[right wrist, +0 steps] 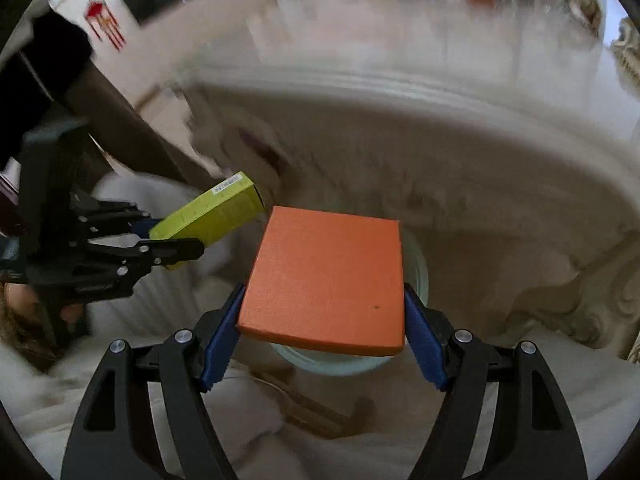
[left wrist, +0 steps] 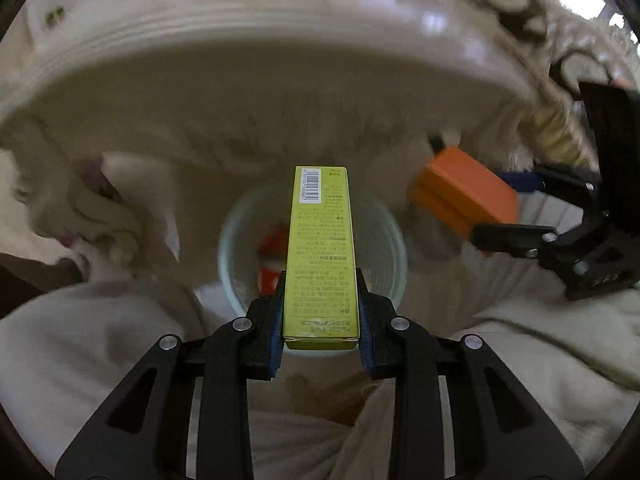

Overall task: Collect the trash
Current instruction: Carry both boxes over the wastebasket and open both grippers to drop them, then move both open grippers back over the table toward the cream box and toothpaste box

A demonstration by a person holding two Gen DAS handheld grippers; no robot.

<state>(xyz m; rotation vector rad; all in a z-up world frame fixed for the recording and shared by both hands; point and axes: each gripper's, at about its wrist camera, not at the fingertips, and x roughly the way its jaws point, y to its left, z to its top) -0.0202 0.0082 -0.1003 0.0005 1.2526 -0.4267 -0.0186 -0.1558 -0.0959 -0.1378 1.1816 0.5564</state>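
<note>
Scene: two hand-held grippers hang over a pale, clear round bin (left wrist: 384, 240) standing on cream bedding (left wrist: 80, 340), below a carved pale furniture edge (left wrist: 240, 32); the background is blurred.

Left claw: the left gripper (left wrist: 320, 316) is narrow, its blue pads (left wrist: 276, 320) clamped on the near end of a long lime-green printed cardboard carton (left wrist: 320, 248). The carton juts forward, its barcoded far end over the bin's mouth.

Right claw: the right gripper (right wrist: 324, 332) stands fairly wide, its blue pads (right wrist: 220, 340) pressed on both sides of a flat orange rectangular box (right wrist: 328, 276). The box hides most of the bin in the right wrist view; only a pale rim arc (right wrist: 332, 364) shows beneath it.

Bin contents: something red-orange (left wrist: 272, 256) lies inside, too blurred to identify.

Task stage, as judged: both pieces of trash look carried and lined up for dropping; neither is in the bin yet.

Risk, carton: it is longer than the bin's mouth seems wide. Released while tilted, it could bridge the rim and tip out onto the bedding.

Risk, box: the orange box appears nearly as broad as the opening. Dropped flat, it may lodge across the top.

Risk, crowding: in the right wrist view the carton's tip sits just beside the box's corner. Releasing both together could knock one aside.

Risk, footing: the bin rests on soft fabric, so a bump could topple it.
</note>
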